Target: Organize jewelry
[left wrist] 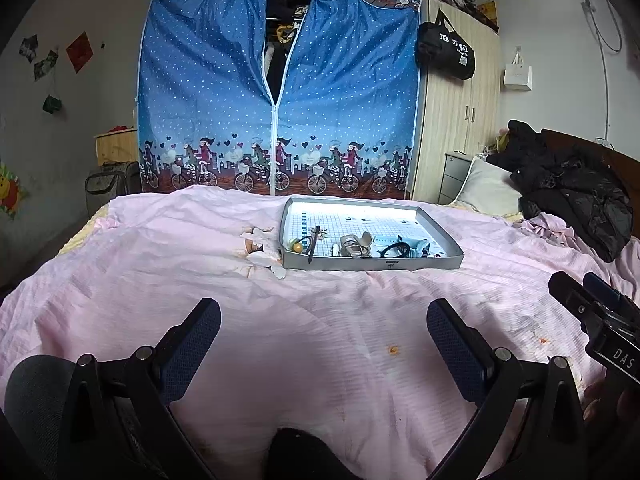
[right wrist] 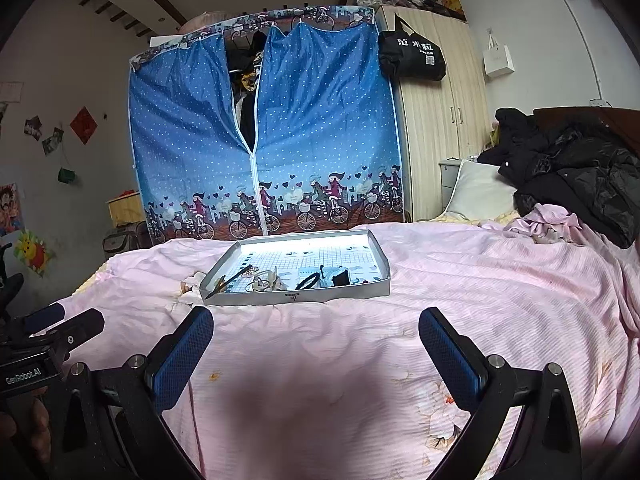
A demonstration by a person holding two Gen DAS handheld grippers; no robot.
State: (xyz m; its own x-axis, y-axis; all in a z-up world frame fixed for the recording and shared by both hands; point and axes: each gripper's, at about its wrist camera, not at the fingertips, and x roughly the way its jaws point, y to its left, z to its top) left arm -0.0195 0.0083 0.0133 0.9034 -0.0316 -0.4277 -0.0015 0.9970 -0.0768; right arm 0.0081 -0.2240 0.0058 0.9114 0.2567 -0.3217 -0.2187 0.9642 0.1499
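Jewelry (left wrist: pixel 360 245) is heaped in tray (left wrist: pixel 372 264) (unsorted or finished, unclear); left tongs (left wrist: pixel 324 334) and right tongs (right wrist: pixel 316 338) are held open, empty.

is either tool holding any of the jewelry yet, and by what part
Nothing is held. The left tool and right tool are both open and empty above the pink bedspread; the jewelry lies in the grey tray.
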